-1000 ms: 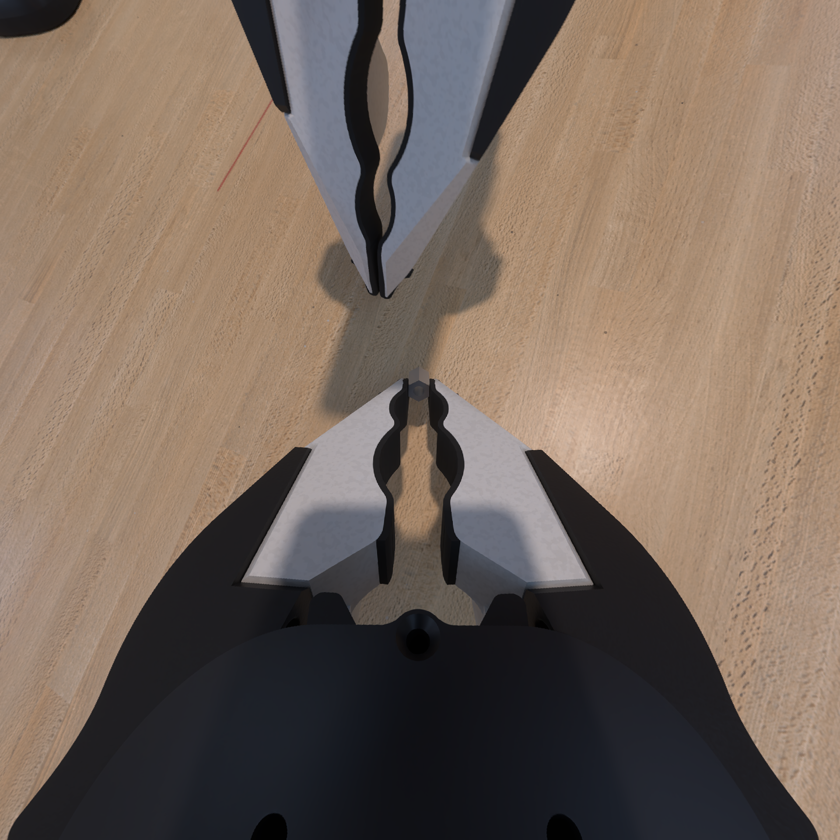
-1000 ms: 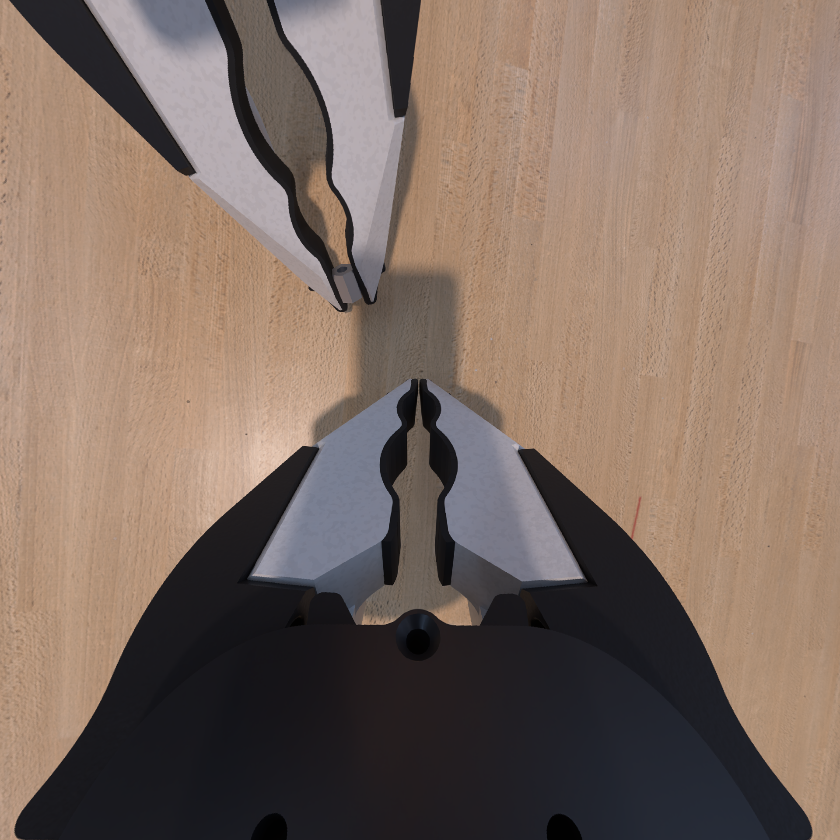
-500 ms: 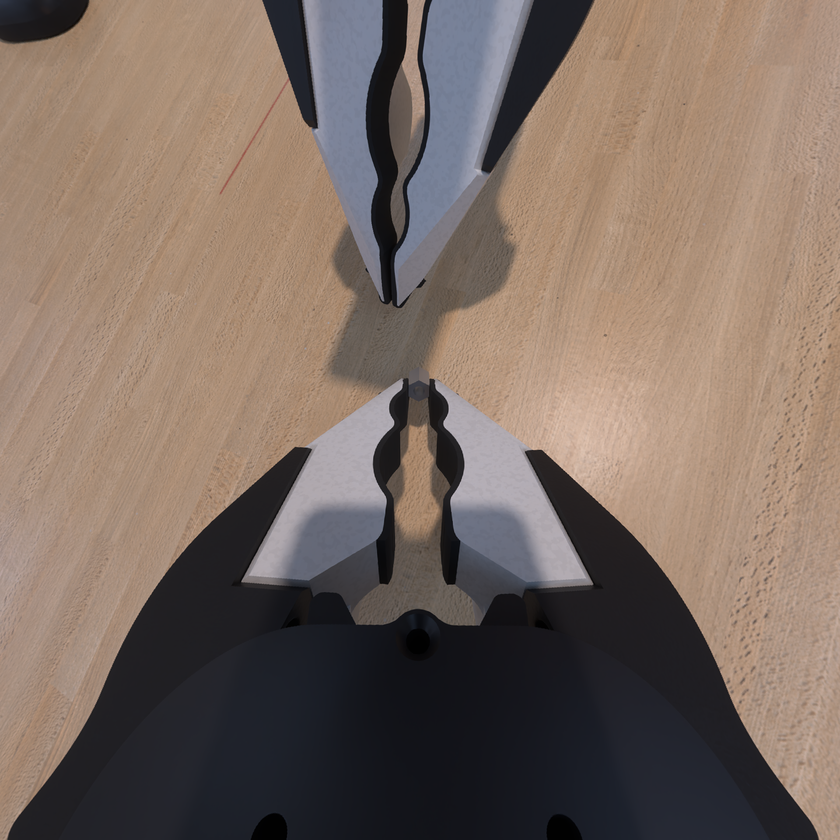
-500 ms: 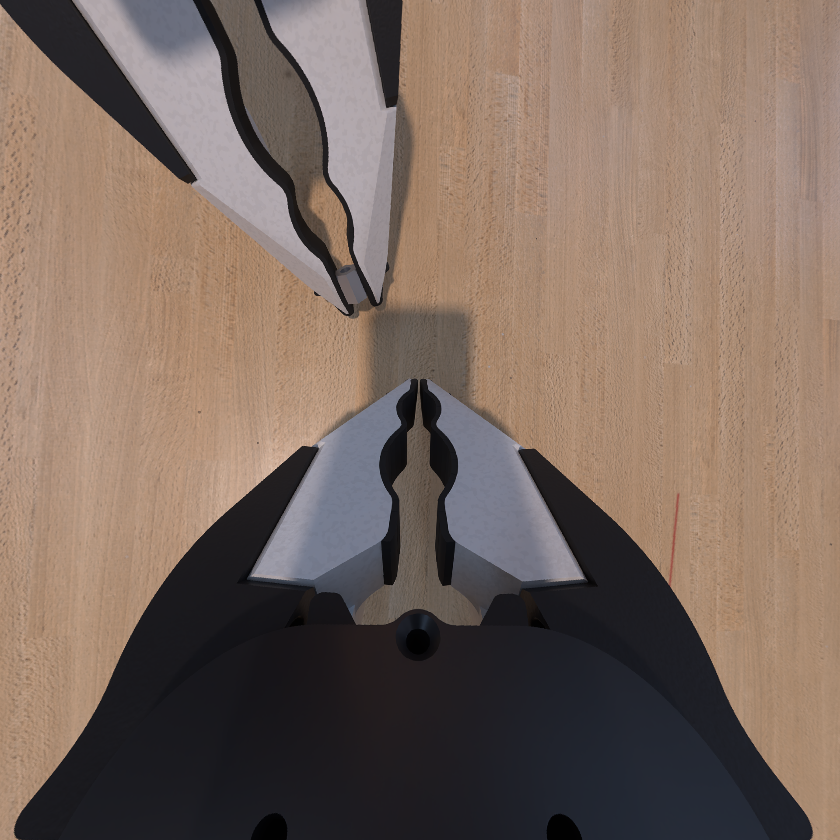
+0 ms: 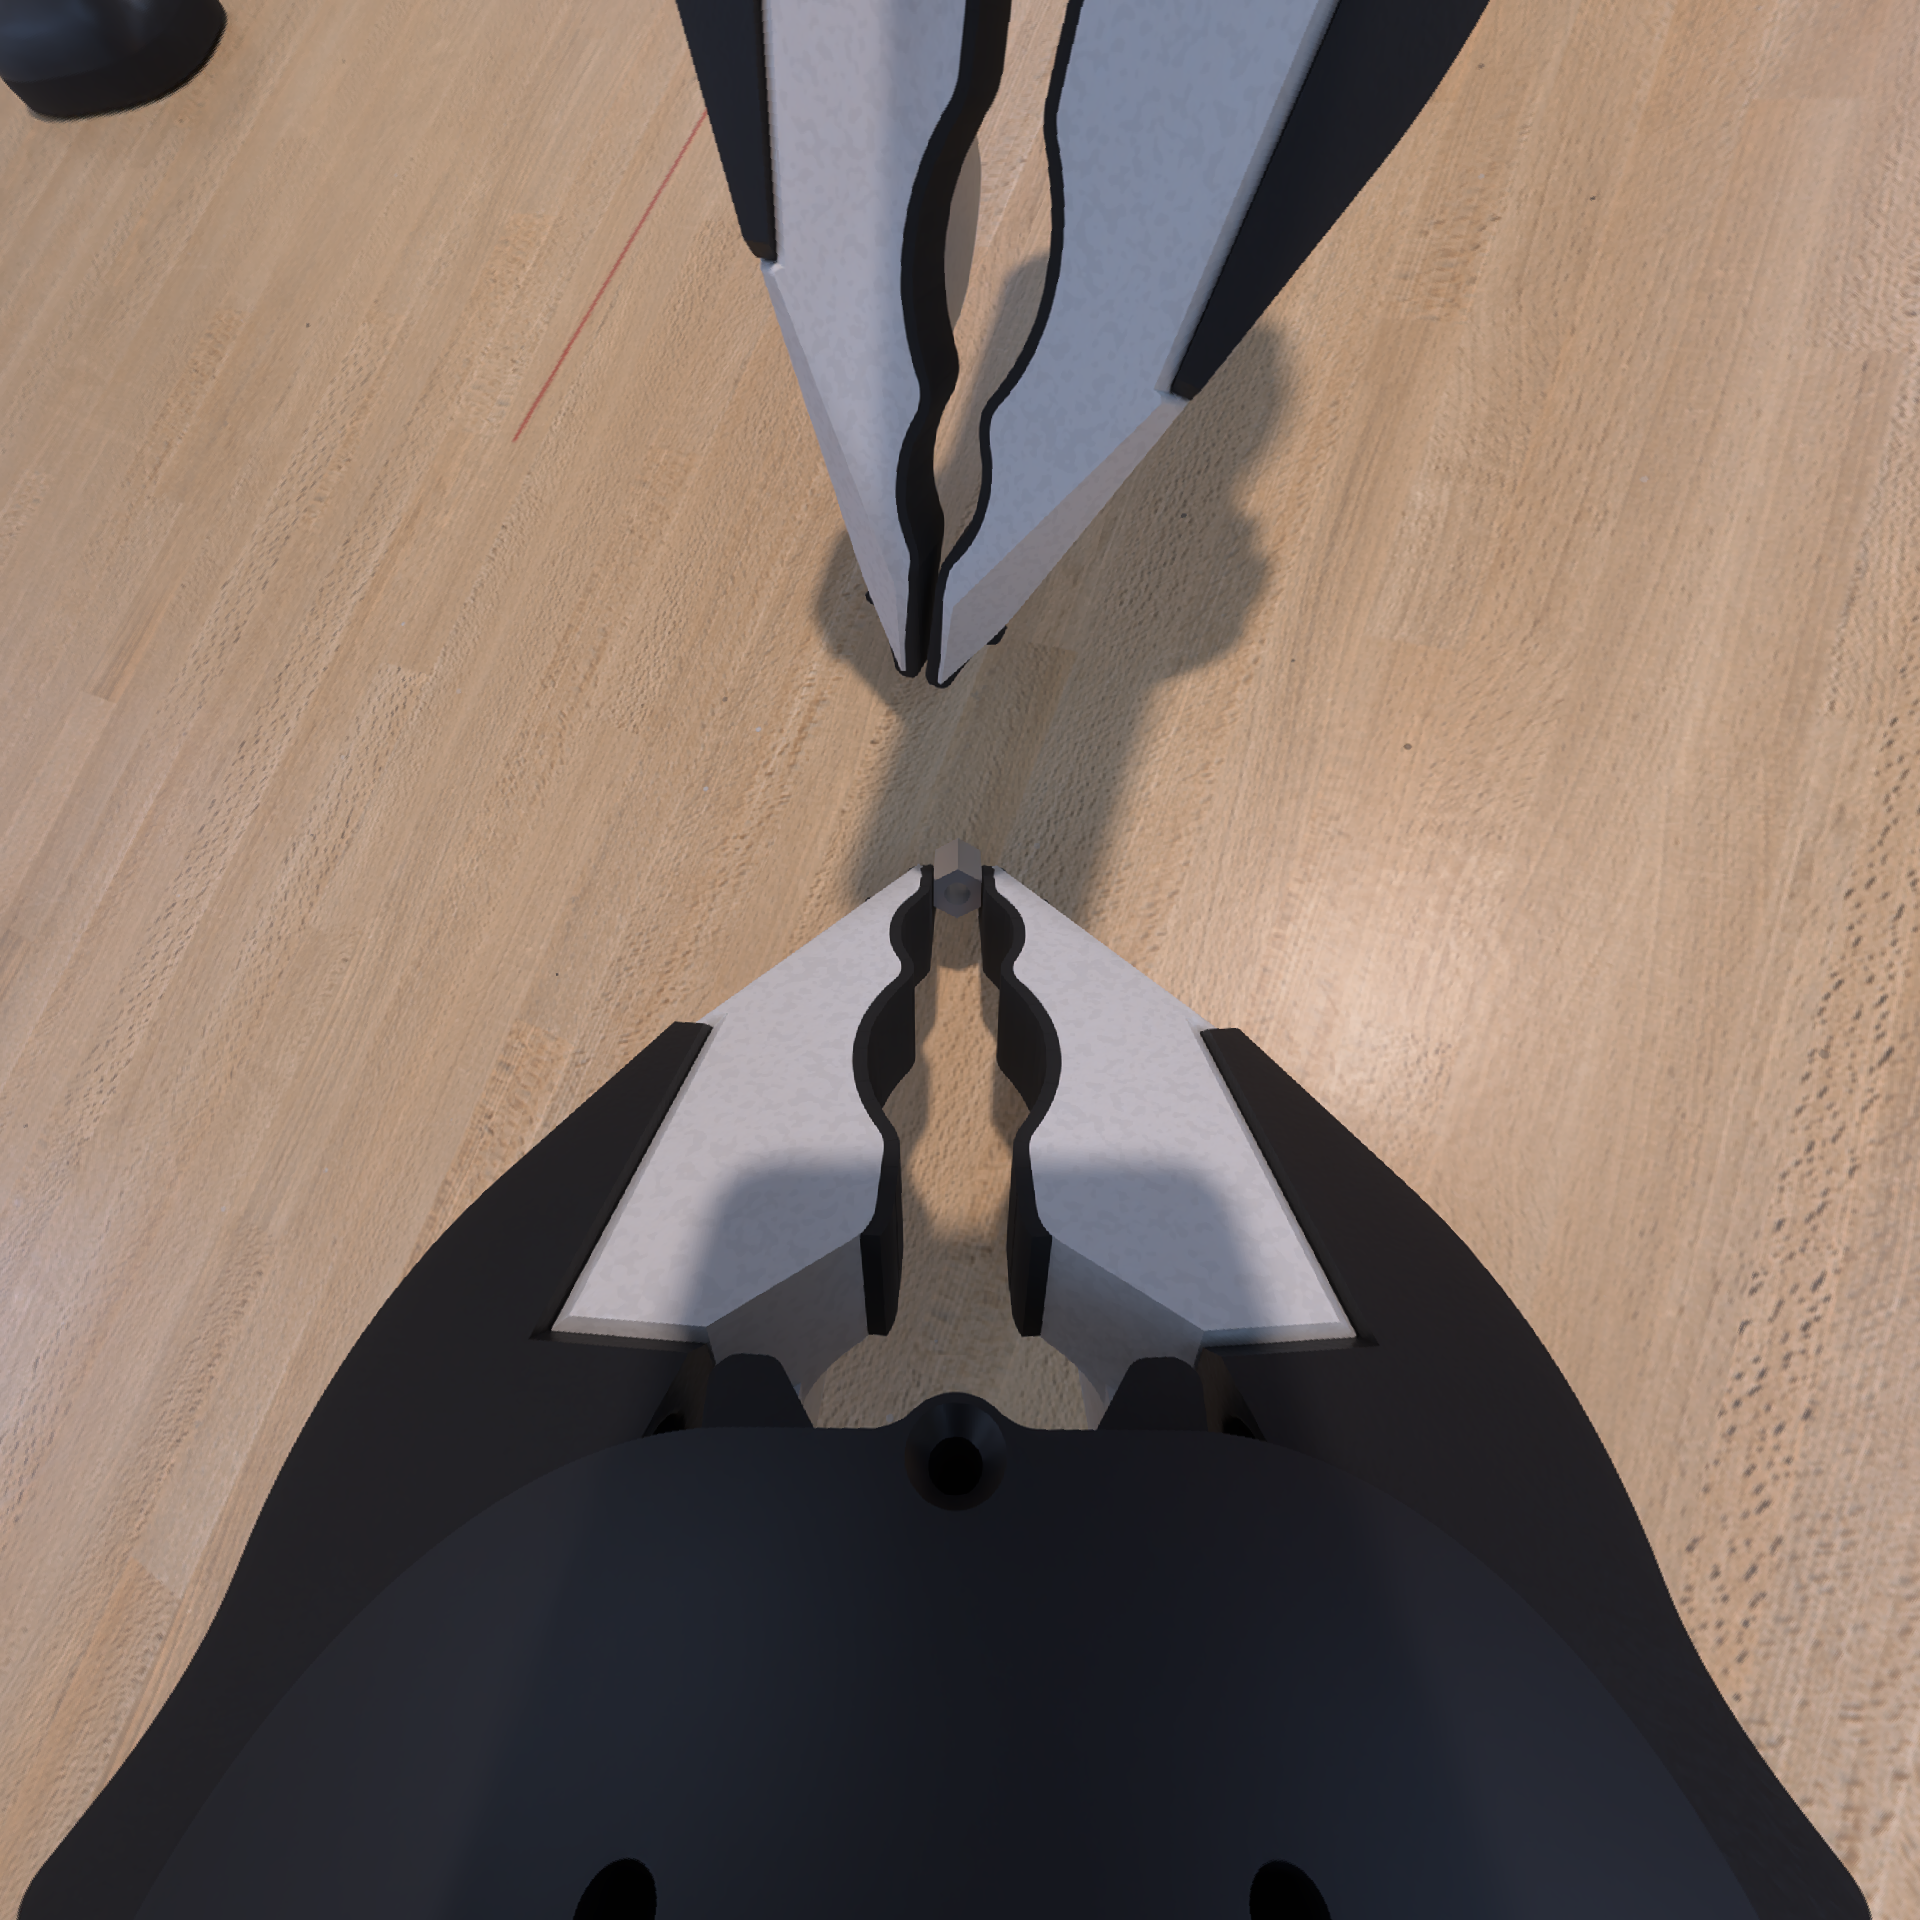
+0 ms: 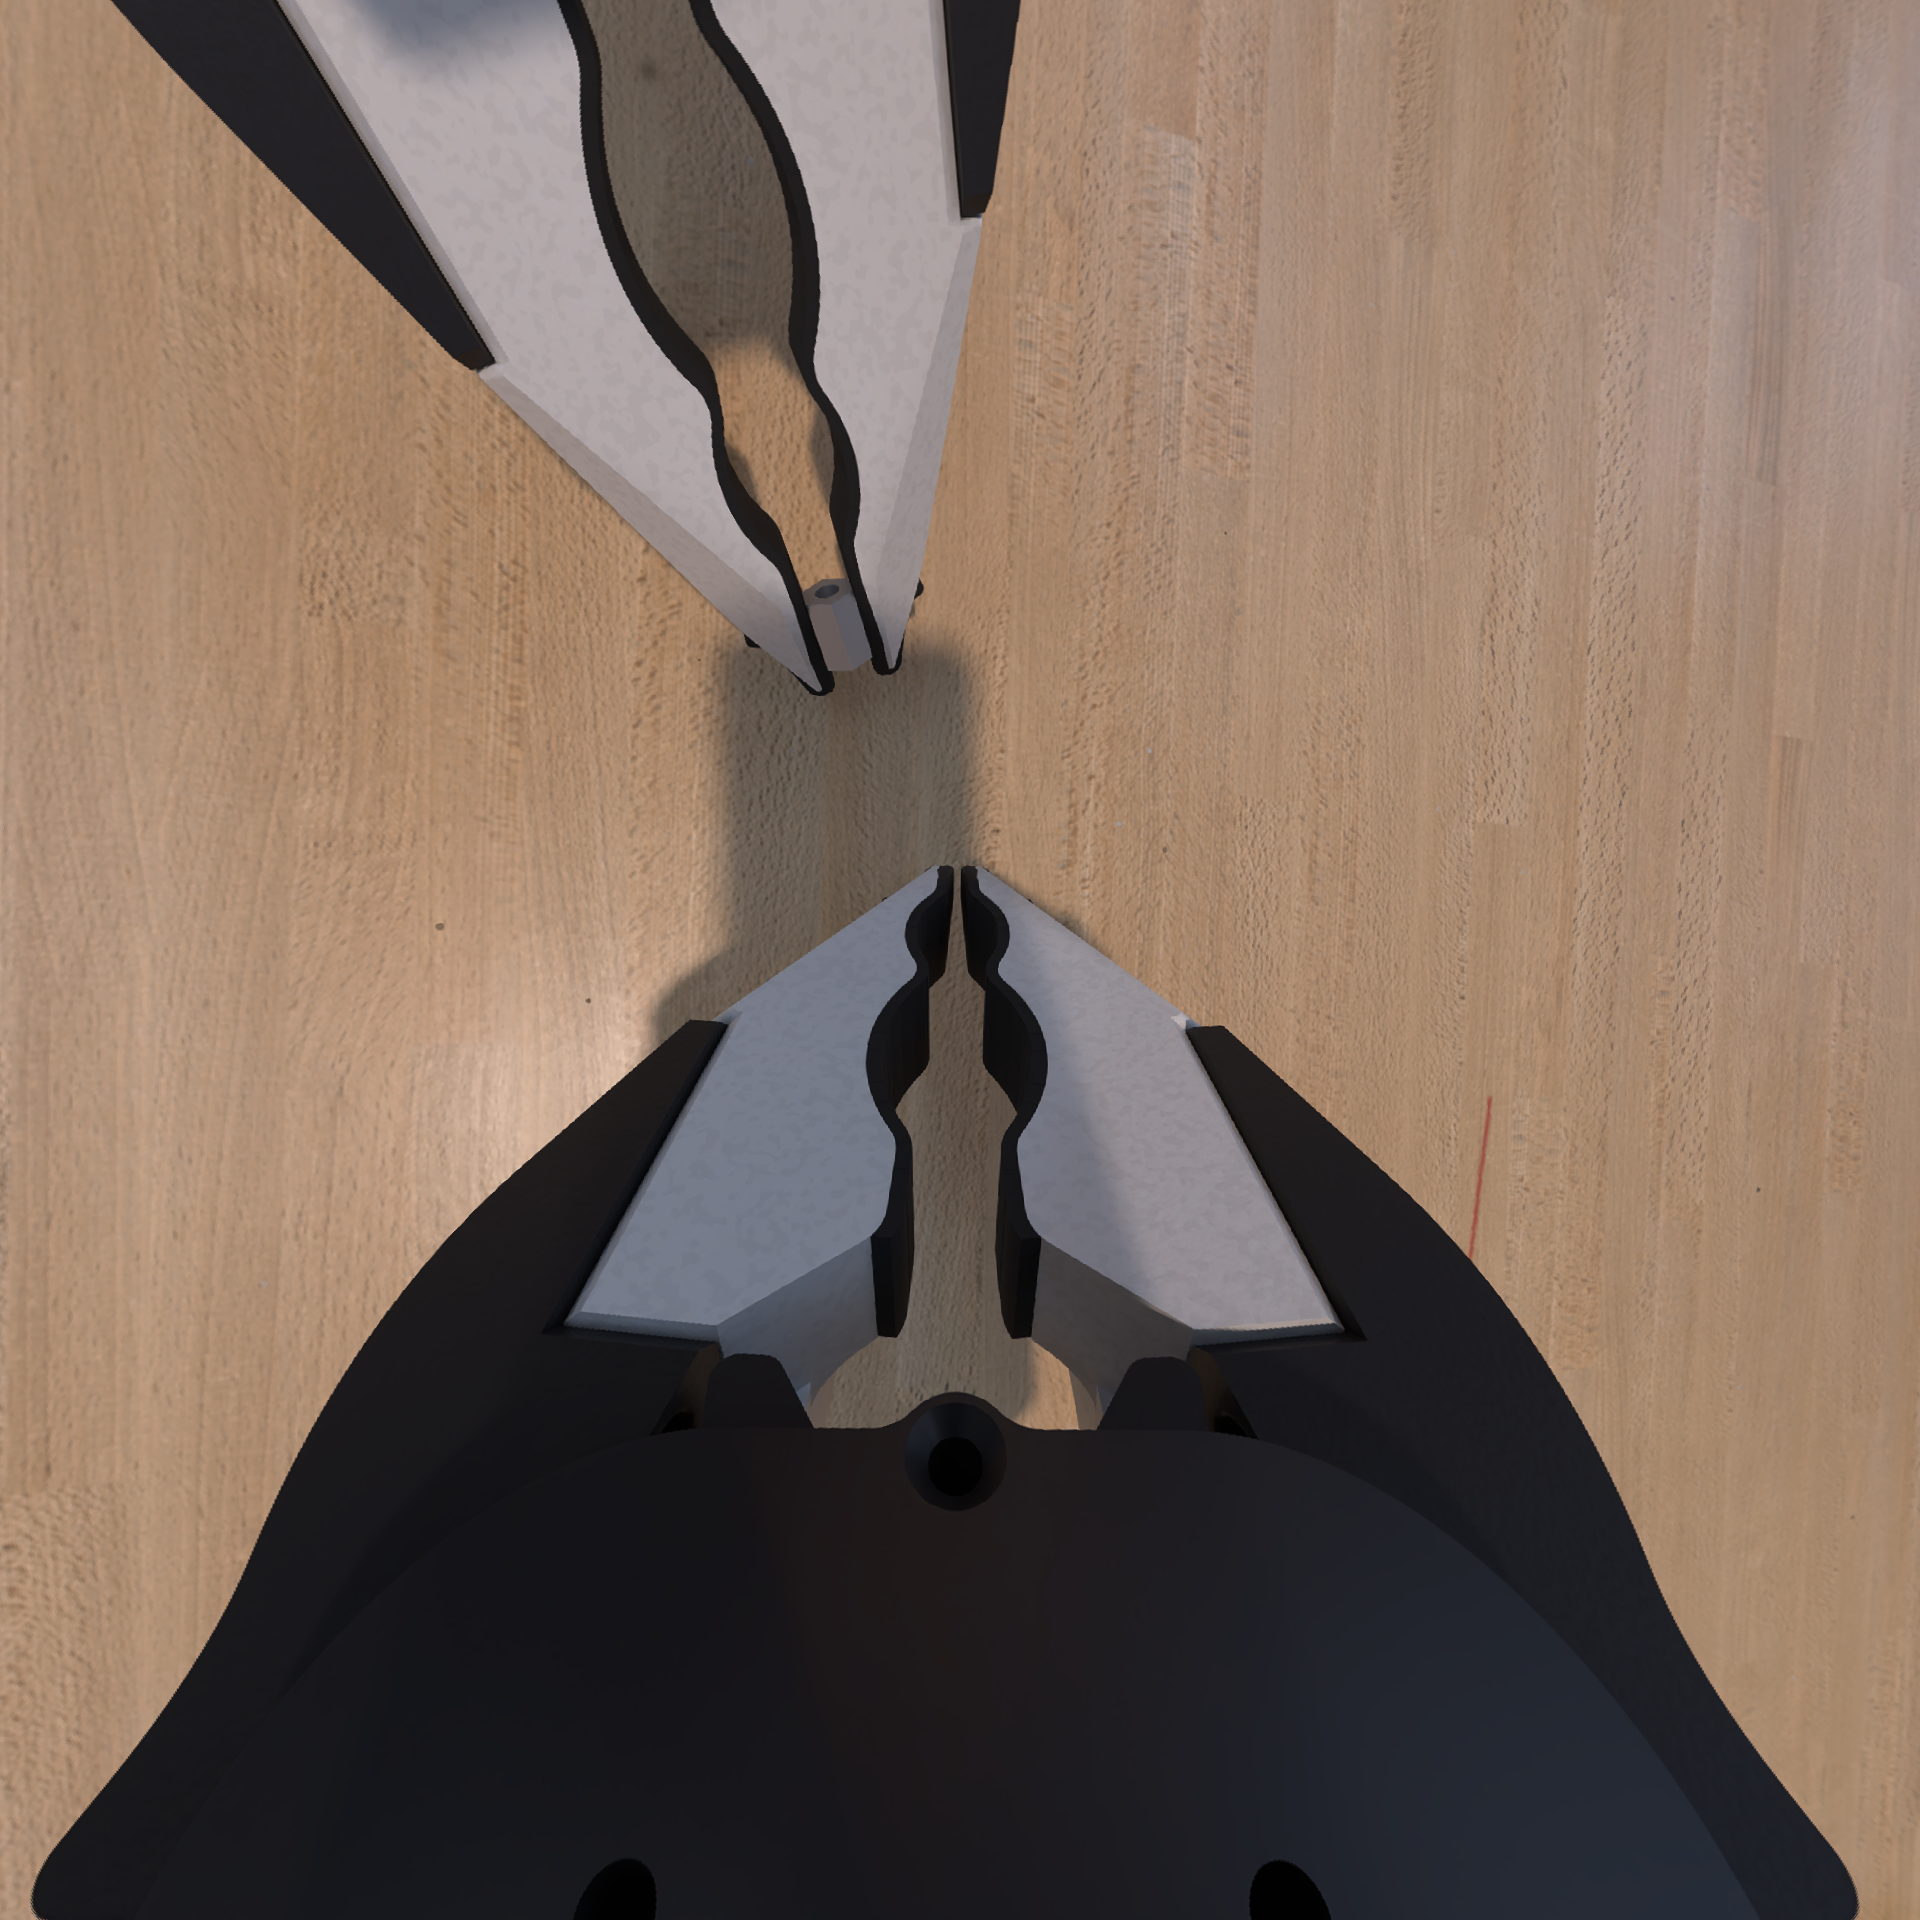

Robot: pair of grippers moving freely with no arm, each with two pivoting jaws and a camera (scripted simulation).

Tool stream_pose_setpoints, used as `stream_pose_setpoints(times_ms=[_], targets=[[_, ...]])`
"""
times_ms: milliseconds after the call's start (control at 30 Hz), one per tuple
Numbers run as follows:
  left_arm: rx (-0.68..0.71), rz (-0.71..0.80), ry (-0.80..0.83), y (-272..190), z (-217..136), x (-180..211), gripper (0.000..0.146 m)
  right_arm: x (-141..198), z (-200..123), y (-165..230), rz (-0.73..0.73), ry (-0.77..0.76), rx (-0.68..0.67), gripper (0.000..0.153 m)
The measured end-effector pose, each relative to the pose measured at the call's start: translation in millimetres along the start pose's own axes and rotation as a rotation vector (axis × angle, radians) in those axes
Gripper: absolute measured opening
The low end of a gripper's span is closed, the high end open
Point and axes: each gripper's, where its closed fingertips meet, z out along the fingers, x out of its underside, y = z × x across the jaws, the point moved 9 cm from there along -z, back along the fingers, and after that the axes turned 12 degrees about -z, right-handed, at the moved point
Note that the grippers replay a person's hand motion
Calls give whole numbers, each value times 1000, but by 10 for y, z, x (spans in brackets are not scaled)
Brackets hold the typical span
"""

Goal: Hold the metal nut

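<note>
A small grey metal nut [image 5: 954,885] sits pinched between the fingertips of my left gripper [image 5: 955,875], which is shut on it above the wooden table. The same nut [image 6: 840,621] shows in the right wrist view, held at the tip of the left gripper [image 6: 852,675] at the top. My right gripper [image 6: 955,871] is shut and empty, its tips almost touching. It faces the left gripper tip to tip with a gap between them, and shows at the top of the left wrist view [image 5: 928,670].
The wooden table [image 5: 1558,727] lies under both grippers. A thin red line [image 5: 613,281] crosses it at the upper left, and shows again in the right wrist view [image 6: 1480,1174]. A dark rounded object [image 5: 104,52] sits in the far upper-left corner.
The left gripper has turned, so the nut shows more clearly in the right wrist view. The right gripper has drifted a little sideways in the left wrist view. Both stay shut.
</note>
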Motion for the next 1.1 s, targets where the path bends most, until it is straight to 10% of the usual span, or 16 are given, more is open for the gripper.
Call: stream_pose_setpoints(times_ms=[1100], targets=[[-5, -11, 1, 71, 24, -9, 8, 6, 25, -135, 47, 31, -113, 1]])
